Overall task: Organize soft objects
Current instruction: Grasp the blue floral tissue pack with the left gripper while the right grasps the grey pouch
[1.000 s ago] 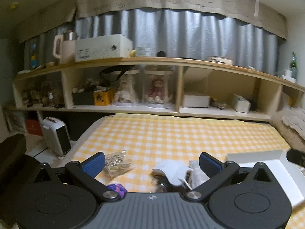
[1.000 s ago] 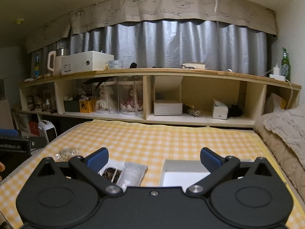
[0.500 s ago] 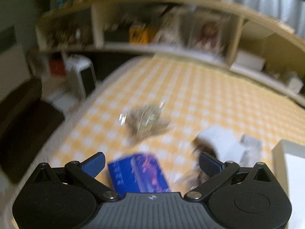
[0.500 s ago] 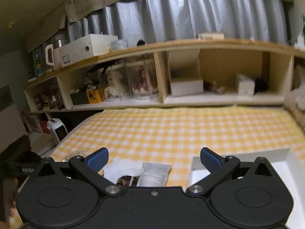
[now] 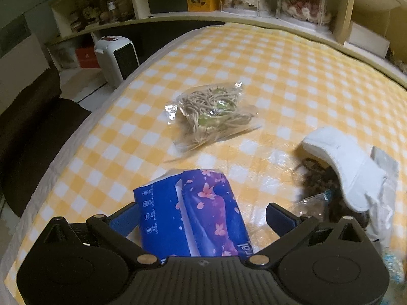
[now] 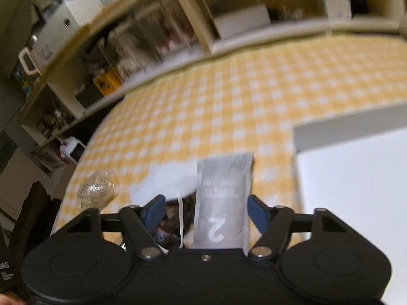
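On the yellow checked bedspread lie soft items. A blue flowered tissue pack lies between the fingers of my open left gripper, not squeezed. Beyond it is a clear bag of beige cord. A white face mask rests on a dark curly bundle at the right. My open right gripper straddles a grey sachet marked 2; the white mask and the cord bag lie to its left.
A white open box sits on the bed to the right of the sachet. Wooden shelves with dolls and boxes run along the far side. A small white heater stands on the floor at the left bed edge.
Both grippers have tilted down and moved closer to the bed. The tissue pack now sits between the left fingers, the grey sachet between the right fingers. The right jaws have narrowed.
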Action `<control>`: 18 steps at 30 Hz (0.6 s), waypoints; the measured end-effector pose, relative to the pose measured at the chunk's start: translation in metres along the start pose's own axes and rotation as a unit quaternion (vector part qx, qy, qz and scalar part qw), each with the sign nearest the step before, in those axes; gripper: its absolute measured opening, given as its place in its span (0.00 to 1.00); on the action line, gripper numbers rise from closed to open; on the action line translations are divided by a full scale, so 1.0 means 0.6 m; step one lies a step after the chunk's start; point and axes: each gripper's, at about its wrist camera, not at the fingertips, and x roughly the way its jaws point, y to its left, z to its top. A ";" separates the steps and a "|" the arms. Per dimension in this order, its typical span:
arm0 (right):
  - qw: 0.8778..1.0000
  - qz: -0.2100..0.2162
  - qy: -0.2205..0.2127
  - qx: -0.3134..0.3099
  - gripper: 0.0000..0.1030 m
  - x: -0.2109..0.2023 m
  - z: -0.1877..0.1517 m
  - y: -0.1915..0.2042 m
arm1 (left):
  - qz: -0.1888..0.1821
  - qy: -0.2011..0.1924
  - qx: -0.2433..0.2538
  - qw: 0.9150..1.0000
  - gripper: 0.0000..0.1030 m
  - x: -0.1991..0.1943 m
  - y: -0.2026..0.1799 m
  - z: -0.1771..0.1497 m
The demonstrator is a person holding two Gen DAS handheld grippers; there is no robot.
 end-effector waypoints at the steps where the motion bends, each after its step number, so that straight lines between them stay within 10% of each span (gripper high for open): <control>1: 1.000 0.002 0.012 0.006 0.63 0.013 -0.003 -0.002 | 0.006 0.003 0.003 1.000 1.00 0.005 -0.005 0.000; 18: 0.996 -0.046 0.061 -0.036 0.58 0.089 -0.047 -0.007 | 0.014 0.057 -0.050 0.997 0.97 0.056 0.015 -0.016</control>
